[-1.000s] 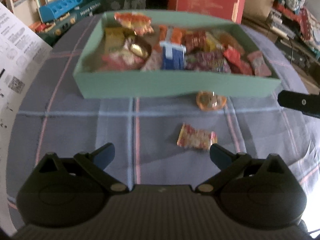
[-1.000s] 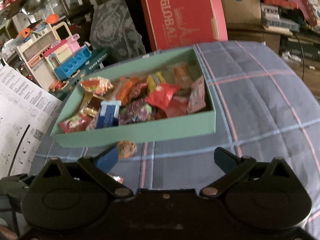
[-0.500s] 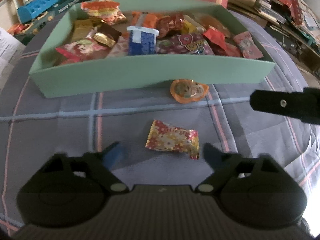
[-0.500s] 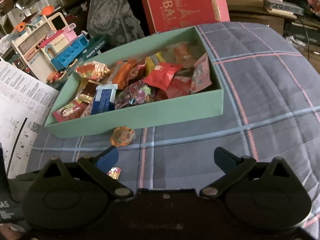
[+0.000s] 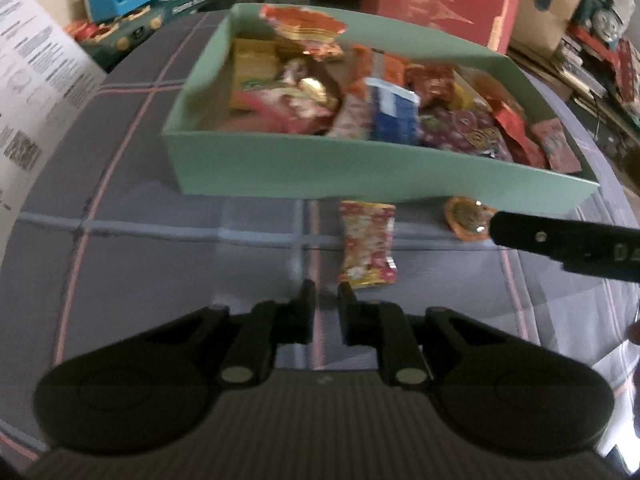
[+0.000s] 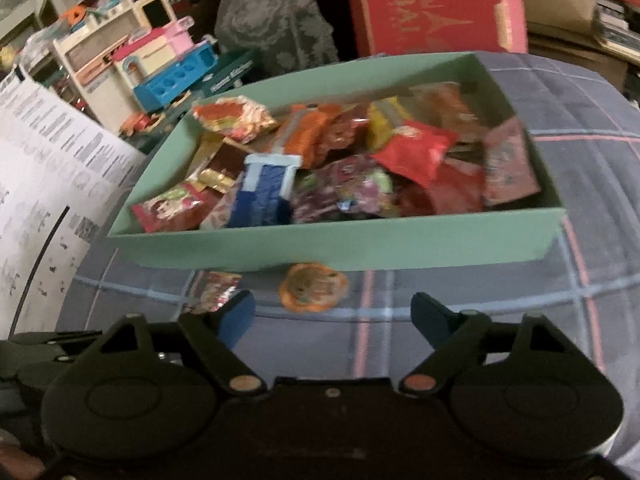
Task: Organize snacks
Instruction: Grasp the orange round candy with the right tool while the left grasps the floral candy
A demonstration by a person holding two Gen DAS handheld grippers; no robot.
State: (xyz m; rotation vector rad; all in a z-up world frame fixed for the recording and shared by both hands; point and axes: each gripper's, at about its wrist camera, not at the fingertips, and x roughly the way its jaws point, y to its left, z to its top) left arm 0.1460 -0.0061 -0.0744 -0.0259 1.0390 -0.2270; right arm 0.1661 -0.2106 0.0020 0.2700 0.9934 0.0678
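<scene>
Snacks point(image 5: 367, 246) loose — left gripper point(image 5: 327, 294) empty

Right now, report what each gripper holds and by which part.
Nothing is held. The left gripper has just closed, empty, short of the candy packet. The right gripper, jaws closing but still open, sits before the orange jelly cup.

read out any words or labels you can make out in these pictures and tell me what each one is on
"GLOBAL", upside down, on the red box behind the green box.
Teal toy box lettering: blurred, unreadable.
White printed sheet: text too small to read.
Snack wrappers: print too blurred to read.
</scene>
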